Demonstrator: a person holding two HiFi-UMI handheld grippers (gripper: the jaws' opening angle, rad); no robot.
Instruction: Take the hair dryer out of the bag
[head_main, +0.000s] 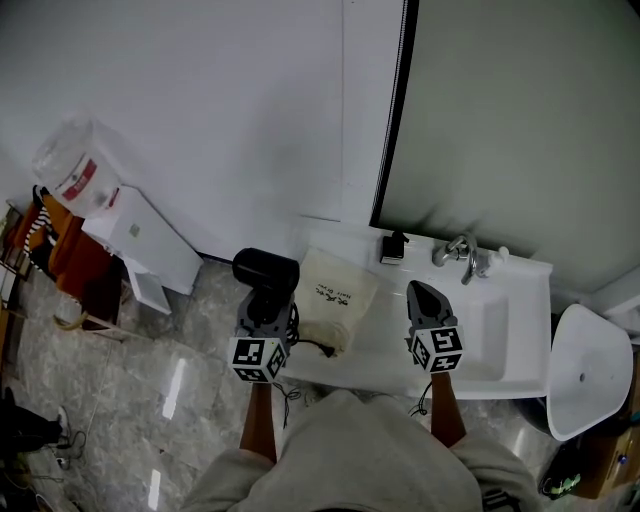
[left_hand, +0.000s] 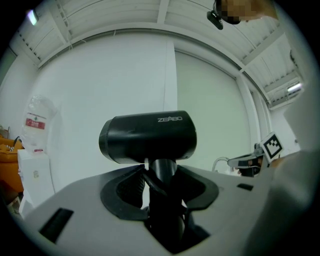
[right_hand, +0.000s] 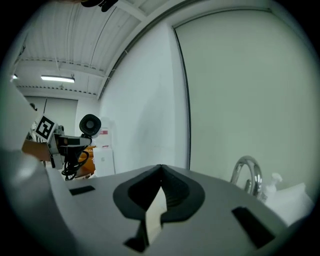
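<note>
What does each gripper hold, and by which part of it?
The left gripper holds the black hair dryer upright by its handle, just below the barrel. The right gripper is shut and holds nothing.

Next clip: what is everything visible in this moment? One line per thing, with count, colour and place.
hair dryer: one, black, out of the bag, held up left of the basin
cloth bag: one, cream with small dark print, lying on the basin's left end
washbasin: one, white, against the wall
faucet: one, chrome, at the basin's back edge
small object: one, black, back edge left of the faucet; kind unclear
jug: one, clear with a red label, far left by the wall
box: one, white, below the jug
round object: one, white, right of the basin
left gripper: one, grey, shut on the hair dryer's handle
right gripper: one, grey, jaws together, empty, over the basin
</note>
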